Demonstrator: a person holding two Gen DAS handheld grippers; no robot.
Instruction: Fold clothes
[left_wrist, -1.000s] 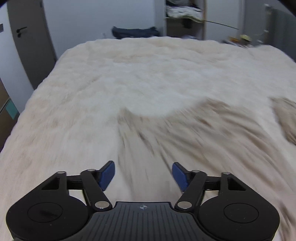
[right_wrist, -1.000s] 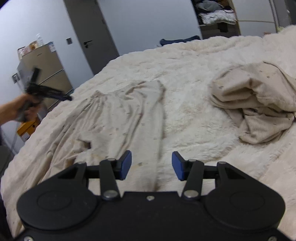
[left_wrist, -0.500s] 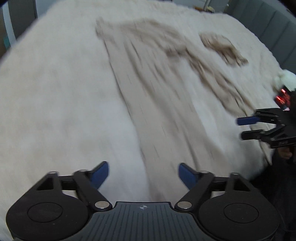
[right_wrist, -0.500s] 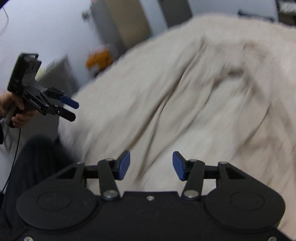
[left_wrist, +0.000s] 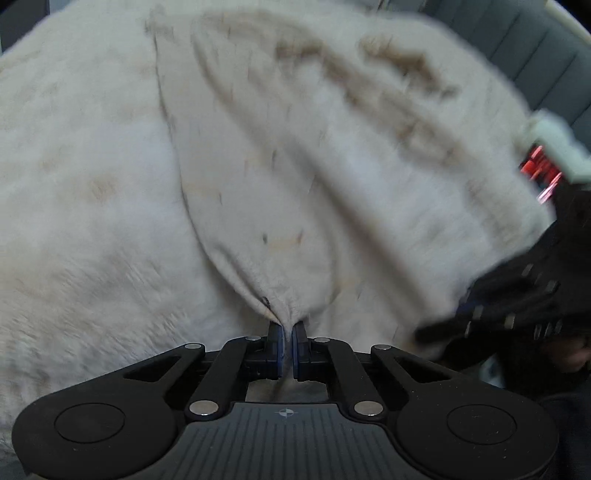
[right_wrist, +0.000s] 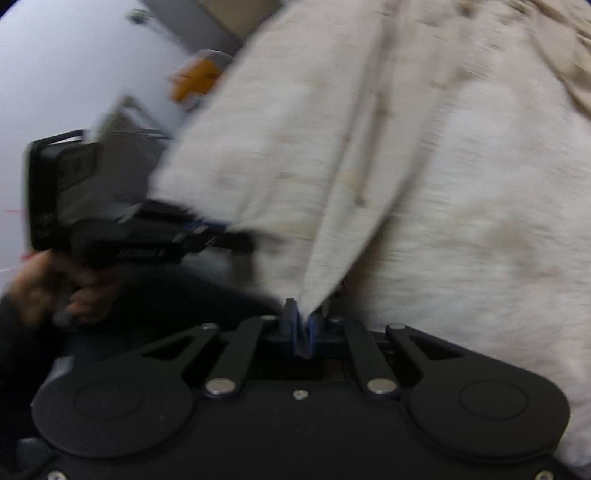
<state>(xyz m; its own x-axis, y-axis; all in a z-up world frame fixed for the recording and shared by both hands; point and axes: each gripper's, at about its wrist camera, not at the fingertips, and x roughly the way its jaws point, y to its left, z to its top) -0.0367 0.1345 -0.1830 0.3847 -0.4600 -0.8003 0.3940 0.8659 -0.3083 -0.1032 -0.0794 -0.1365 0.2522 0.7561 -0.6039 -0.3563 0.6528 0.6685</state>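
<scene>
Left wrist view: the left gripper (left_wrist: 287, 338) has its fingers (left_wrist: 275, 332) clamped on a bunched edge of the beige garment (left_wrist: 273, 177). From the fingertips the cloth fans forward over the fluffy bed cover (left_wrist: 85, 206). Right of the fingers, blurred, the right gripper (left_wrist: 517, 295) meets the same garment at its near edge.

Right wrist view: the right gripper's fingers (right_wrist: 291, 314) are pinched on another corner, the cloth rising ahead of the tips in a taut fold. Left of the fingers, the left gripper shows with a hand (right_wrist: 48, 284) on its handle. Everything is smeared by motion.

By my judgement both near corners are gripped, so the step in hand is a lift or a carry-over. Which fold this is cannot be told. Next, both grips should hold firm, with the edge between them kept level and taut.
</scene>
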